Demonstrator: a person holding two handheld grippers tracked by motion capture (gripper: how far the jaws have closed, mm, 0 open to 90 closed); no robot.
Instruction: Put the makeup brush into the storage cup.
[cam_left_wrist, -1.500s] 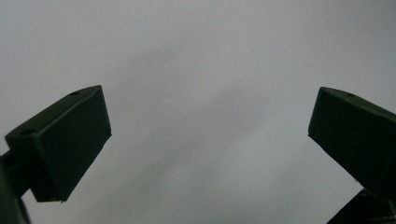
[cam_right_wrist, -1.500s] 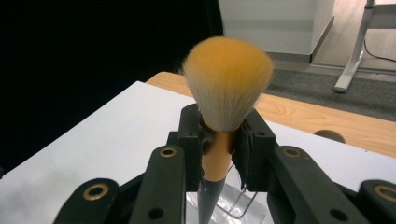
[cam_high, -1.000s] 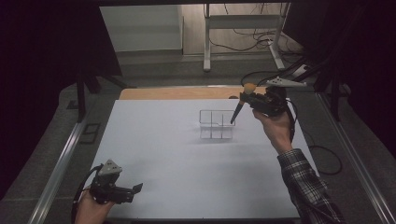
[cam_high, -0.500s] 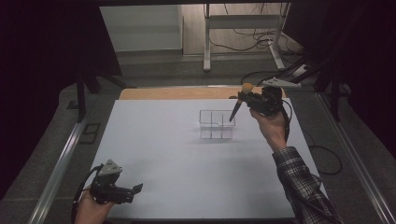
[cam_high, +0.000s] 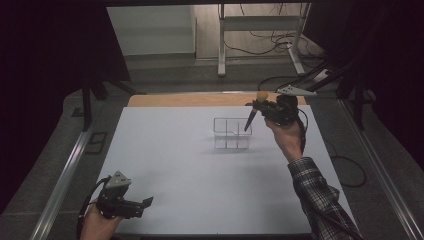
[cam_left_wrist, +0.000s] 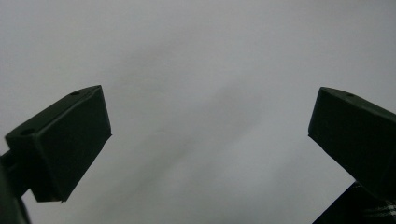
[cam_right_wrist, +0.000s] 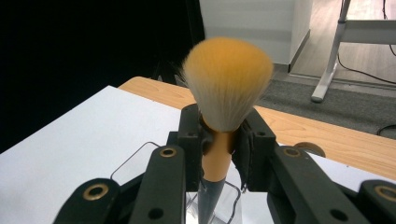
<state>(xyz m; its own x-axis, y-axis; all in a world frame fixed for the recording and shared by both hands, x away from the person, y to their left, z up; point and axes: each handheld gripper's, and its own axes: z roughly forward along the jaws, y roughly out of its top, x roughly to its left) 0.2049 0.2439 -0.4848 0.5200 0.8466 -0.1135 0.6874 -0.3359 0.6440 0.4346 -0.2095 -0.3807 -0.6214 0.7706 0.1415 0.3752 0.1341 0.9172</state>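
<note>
**Brush poised handle-down over the clear organizer**

The right claw (cam_high: 261, 106) is clamped on a makeup brush (cam_right_wrist: 219, 140), its pads pressing the orange ferrule just below the bristle head. The brush's long axis runs steeply downward and a little leftward: fluffy orange-tipped head up, dark tapered handle pointing into the clear divided organizer (cam_high: 231, 133) that stands on the white counter (cam_high: 170, 165), toward its far right part. In the high view the handle tip (cam_high: 247, 128) lies over the organizer's far right compartment; whether it touches the floor of that cell I cannot tell. So the coming move looks like a short drop along the handle's own line, then letting go.

The right hand (cam_high: 286, 137) reaches in from the right, forearm in a plaid sleeve, wrist raised so the claw points left across the counter.

The left claw (cam_high: 145, 202) rests well apart at the near left corner, jaws spread with nothing between them, far from the organizer. The right hand is plainly the nearer one.
</note>
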